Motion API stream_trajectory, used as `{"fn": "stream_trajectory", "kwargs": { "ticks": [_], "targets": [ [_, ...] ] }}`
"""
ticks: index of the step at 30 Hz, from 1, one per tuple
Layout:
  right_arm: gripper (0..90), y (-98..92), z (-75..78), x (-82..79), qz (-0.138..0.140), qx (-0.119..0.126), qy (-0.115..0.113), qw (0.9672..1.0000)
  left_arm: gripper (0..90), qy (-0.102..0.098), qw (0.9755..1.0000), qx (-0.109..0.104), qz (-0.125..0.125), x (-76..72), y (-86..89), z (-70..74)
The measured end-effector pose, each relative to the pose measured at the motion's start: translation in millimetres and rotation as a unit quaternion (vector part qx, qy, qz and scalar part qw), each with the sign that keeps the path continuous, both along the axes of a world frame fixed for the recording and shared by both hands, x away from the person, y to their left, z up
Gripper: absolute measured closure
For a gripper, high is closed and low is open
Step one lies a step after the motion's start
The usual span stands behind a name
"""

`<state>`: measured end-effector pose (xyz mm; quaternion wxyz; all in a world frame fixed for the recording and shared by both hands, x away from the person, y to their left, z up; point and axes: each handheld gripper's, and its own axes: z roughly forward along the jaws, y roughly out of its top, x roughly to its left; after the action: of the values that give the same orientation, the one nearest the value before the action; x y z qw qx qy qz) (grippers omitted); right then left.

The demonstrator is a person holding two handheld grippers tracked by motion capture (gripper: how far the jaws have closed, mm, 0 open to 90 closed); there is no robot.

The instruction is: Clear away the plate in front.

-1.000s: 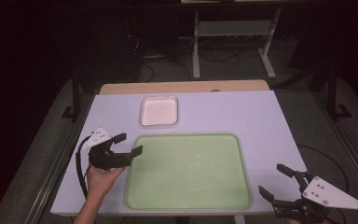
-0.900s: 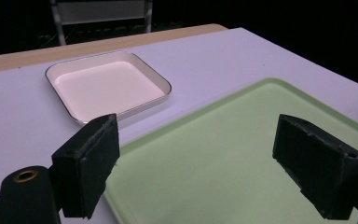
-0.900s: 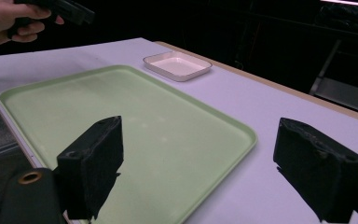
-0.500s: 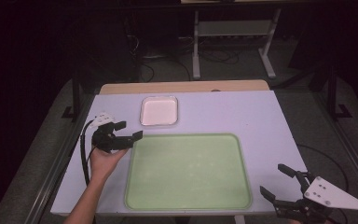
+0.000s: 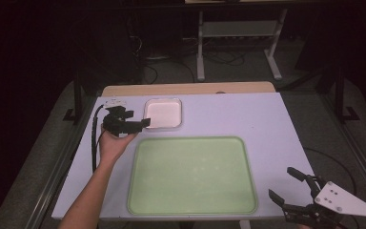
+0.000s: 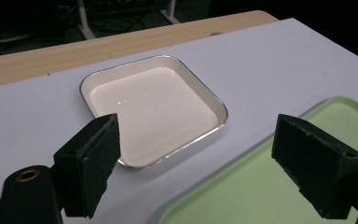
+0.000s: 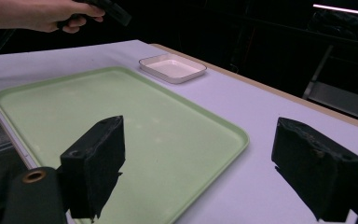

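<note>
Left gripper [image 5: 142, 124] wide open, holding nothing, just beside white dish [image 5: 163, 113] at its left edge; dish sits behind green tray [image 5: 192, 175]. Right gripper [image 5: 292, 192] open, empty, near tray's right corner

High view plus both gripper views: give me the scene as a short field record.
surface: white table
small dish: white square dish, empty, far left of centre
tray: green tray, empty, nearer the person than the dish
left gripper: jaws open, hovering at the dish's near-left edge, holding nothing
right gripper: jaws open, off the tray's near-right corner, holding nothing
contact: none visible
</note>
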<state>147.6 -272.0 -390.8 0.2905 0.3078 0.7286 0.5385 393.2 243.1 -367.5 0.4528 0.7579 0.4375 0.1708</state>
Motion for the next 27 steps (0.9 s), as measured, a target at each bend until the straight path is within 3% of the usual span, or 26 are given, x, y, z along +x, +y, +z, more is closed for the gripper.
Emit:
{"fn": "stream_trajectory", "kwargs": {
  "ticks": [3,6,11,12,19,21,22,27],
  "targets": [
    [16.4,-0.9,0.8,-0.4,-0.001,-0.005,0.001,1.0000,14.6,0.009,0.9998,0.013,0.009,12.6,-1.7,-1.3],
    [16.5,-2.2,2.1,-1.4,-0.003,-0.004,-0.002,1.0000,14.6,0.019,0.9996,0.007,0.021,25.2,-0.3,-2.0],
    [16.2,-2.9,2.9,-1.8,-0.007,-0.002,-0.002,1.0000,15.0,0.035,0.9988,0.015,0.029,41.3,-0.8,-3.6],
    [16.0,-2.7,2.7,-1.5,-0.007,-0.003,-0.001,1.0000,15.0,0.044,0.9981,0.027,0.033,49.3,-1.7,-5.9],
    [15.9,-2.0,2.6,-1.1,-0.006,-0.004,-0.001,1.0000,16.5,0.071,0.9954,0.026,0.059,69.6,1.6,-14.0],
    [16.0,-2.0,2.6,-1.0,-0.005,-0.004,-0.002,1.0000,17.7,0.078,0.9944,0.019,0.068,73.8,1.8,-16.6],
    [15.9,-2.2,2.6,-0.9,-0.006,-0.003,-0.001,1.0000,18.6,0.084,0.9936,-0.005,0.075,76.7,2.2,-19.5],
    [16.0,-2.4,3.7,-2.2,-0.006,-0.003,-0.006,1.0000,20.2,0.087,0.9920,-0.013,0.091,82.9,0.3,-22.6]
  ]
}}
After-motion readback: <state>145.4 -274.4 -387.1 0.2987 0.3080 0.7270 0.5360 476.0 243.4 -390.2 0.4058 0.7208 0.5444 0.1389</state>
